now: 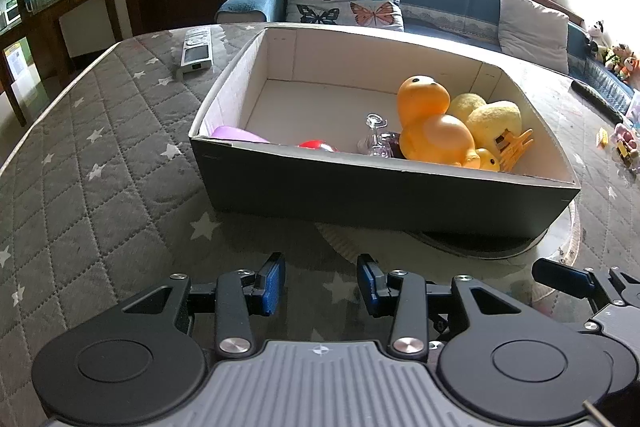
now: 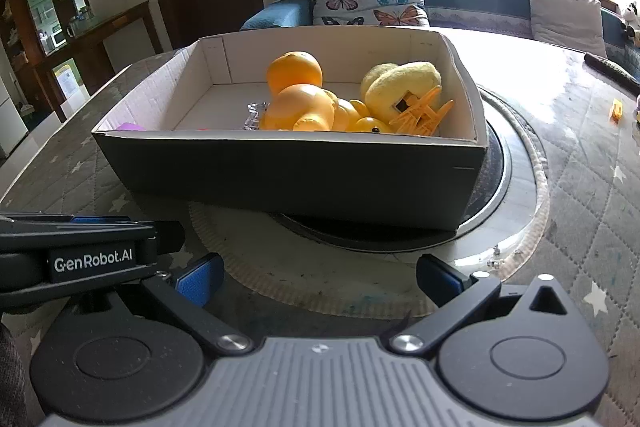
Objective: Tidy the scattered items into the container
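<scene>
The cardboard box [image 1: 384,187] stood on the quilted table [image 1: 100,167], and inside it lay the big orange duck [image 1: 432,123], a yellow plush toy [image 1: 494,123] and an orange hair clip [image 1: 516,147]. Both the left gripper [image 1: 321,281] and right gripper [image 2: 320,281] hovered near the box with fingers spread and empty. A red object [image 1: 318,145], perhaps a ball, was half hidden behind the front wall.

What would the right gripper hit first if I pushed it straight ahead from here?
Most likely the dark near wall of the box. The right gripper is open and empty, pointing at that wall across bare glass tabletop. Nothing shows in between, though depth is hard to judge in this fisheye view.
</scene>
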`<act>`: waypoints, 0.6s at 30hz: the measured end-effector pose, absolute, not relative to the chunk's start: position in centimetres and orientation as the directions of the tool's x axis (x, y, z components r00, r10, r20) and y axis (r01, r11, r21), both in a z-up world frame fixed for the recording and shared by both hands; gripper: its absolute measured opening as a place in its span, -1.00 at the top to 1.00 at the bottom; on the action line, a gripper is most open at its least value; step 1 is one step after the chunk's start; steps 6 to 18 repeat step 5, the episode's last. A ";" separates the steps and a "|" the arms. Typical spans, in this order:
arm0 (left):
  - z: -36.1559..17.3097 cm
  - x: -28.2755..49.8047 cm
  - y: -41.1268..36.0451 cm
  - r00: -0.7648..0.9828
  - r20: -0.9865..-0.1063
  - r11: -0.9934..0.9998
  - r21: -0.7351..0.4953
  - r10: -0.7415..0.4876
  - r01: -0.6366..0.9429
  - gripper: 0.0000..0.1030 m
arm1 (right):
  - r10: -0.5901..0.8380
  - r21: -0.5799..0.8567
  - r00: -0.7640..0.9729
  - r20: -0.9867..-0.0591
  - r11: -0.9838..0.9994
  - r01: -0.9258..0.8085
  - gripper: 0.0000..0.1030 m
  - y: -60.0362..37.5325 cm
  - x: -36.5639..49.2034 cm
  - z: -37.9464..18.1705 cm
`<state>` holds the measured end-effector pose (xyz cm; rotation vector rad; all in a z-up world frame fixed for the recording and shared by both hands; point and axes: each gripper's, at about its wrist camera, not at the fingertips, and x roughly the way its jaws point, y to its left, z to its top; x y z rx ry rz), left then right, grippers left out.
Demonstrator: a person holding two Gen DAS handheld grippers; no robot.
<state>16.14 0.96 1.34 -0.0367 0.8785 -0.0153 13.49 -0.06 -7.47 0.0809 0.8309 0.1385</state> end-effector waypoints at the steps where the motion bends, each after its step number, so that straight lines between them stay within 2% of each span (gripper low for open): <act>1: 1.3 16.2 1.0 0.639 -0.769 0.999 -0.039 -0.029 -0.002 0.21 | 0.154 0.127 0.666 -0.730 0.988 -0.090 -1.00 -0.1 13.5 -7.5; 18: 1.3 16.2 0.9 0.640 -0.768 0.999 -0.036 -0.027 -0.001 0.21 | 0.154 0.128 0.665 -0.731 0.988 -0.088 -1.00 -0.1 13.6 -7.5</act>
